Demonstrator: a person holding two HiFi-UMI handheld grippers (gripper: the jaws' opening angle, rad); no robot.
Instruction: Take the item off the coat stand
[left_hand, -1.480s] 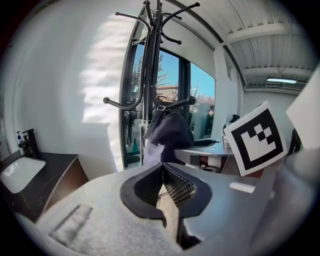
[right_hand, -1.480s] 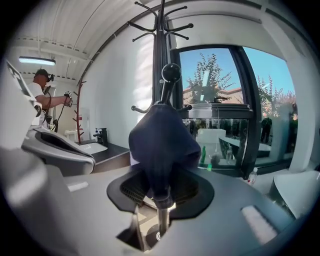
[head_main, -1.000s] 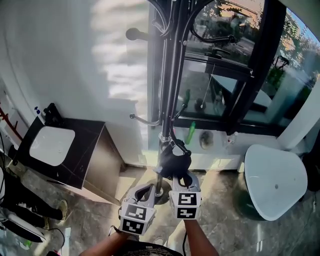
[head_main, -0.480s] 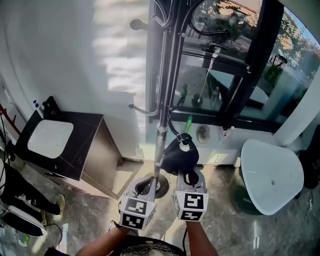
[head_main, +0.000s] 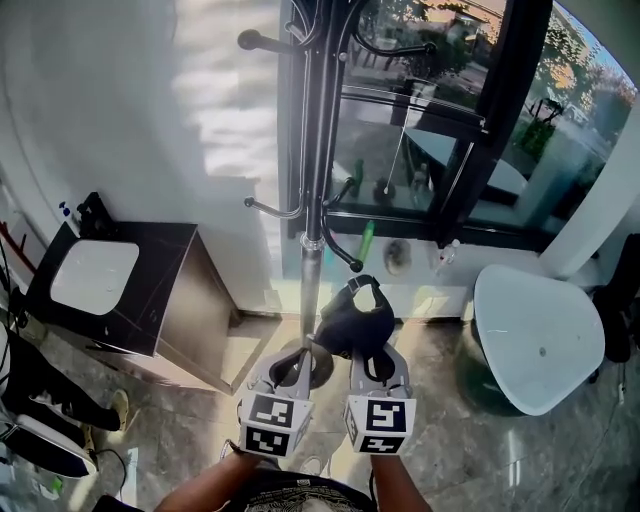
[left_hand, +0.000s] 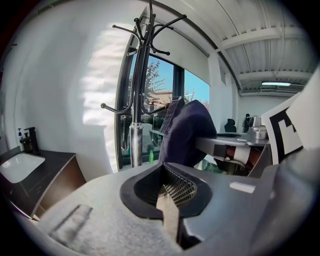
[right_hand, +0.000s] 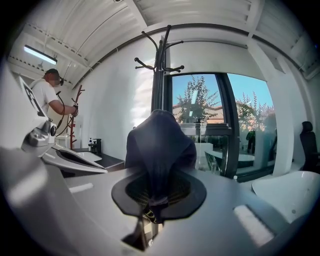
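Pale marble floor (head_main: 470, 440) runs to a tall dark-framed window, where a black metal coat stand (head_main: 312, 190) rises beside a dark cabinet (head_main: 170, 315) with a white basin (head_main: 97, 277). The right gripper (head_main: 368, 350) pinches a dark navy fabric cap (head_main: 352, 318), held just below the lowest hook and seemingly clear of it. A tag at the pinch bears print too blurred to read. The left gripper (head_main: 296, 362) has its jaws pressed together on nothing.

The right gripper (head_main: 366, 347) drew the cap (head_main: 352, 320) back off the stand's (head_main: 312, 200) lower hook (head_main: 343, 256), where it apparently had hung.
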